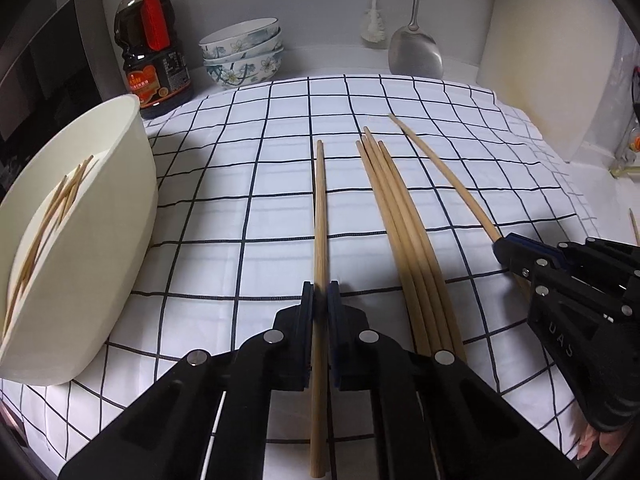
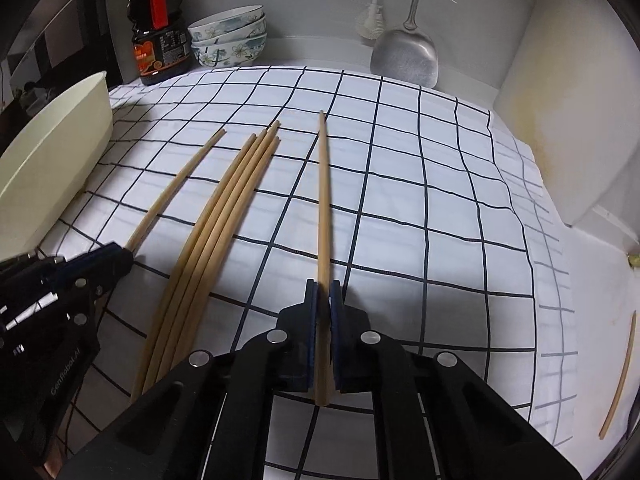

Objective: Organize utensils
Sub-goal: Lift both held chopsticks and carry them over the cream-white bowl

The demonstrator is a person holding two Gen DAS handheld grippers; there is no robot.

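My left gripper (image 1: 321,292) is shut on a wooden chopstick (image 1: 320,208) that points away over the checked cloth; it also shows at the left of the right wrist view (image 2: 120,258). My right gripper (image 2: 324,290) is shut on another chopstick (image 2: 324,200); it shows at the right of the left wrist view (image 1: 500,246). A bundle of several chopsticks (image 1: 404,232) lies on the cloth between the two grippers, also in the right wrist view (image 2: 216,232). A cream basin (image 1: 80,240) at the left holds several more chopsticks (image 1: 48,224).
A soy sauce bottle (image 1: 150,48), stacked patterned bowls (image 1: 242,54), a hanging metal spatula (image 1: 416,48) and a brush (image 1: 374,24) stand along the back wall. A cream board (image 1: 560,60) leans at the right. One loose chopstick (image 2: 620,376) lies off the cloth at the right.
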